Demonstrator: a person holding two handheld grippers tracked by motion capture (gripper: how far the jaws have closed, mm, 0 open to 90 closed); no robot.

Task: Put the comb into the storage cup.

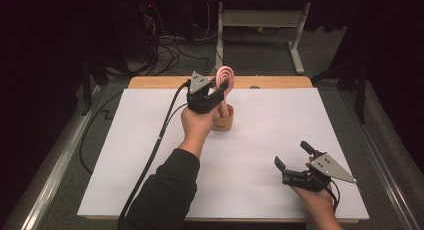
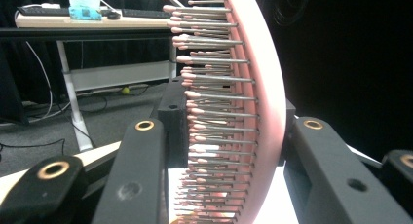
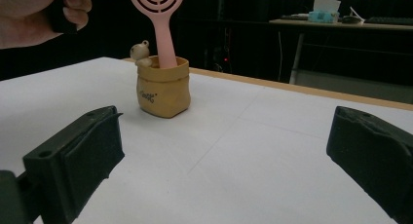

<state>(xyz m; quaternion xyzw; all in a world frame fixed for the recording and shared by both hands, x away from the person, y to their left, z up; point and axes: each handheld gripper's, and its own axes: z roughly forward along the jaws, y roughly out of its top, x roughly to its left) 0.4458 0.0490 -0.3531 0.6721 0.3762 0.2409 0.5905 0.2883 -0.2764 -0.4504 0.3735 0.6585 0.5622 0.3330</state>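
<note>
A pink hairbrush (image 1: 226,79) stands upright with its handle down in a small tan pot (image 1: 222,122) at the middle back of the white sheet. My left gripper (image 1: 216,92) is shut on the brush's head. In the left gripper view the bristles and pink back (image 2: 258,87) sit between the two black jaws. Near the front right, my right gripper (image 1: 291,154) rests low and open, with nothing between its jaws. The right gripper view looks at the pot (image 3: 163,87), the brush handle (image 3: 163,44) and the hand (image 3: 29,9) above it, past my right gripper (image 3: 224,146).
A white sheet (image 1: 260,140) covers the wooden table (image 1: 280,82). A small bear figure (image 3: 141,51) sits at the pot's rim. The left gripper's cable (image 1: 155,140) trails to the front left. Beyond the table stand a desk frame (image 1: 295,35) and floor cables (image 1: 170,50).
</note>
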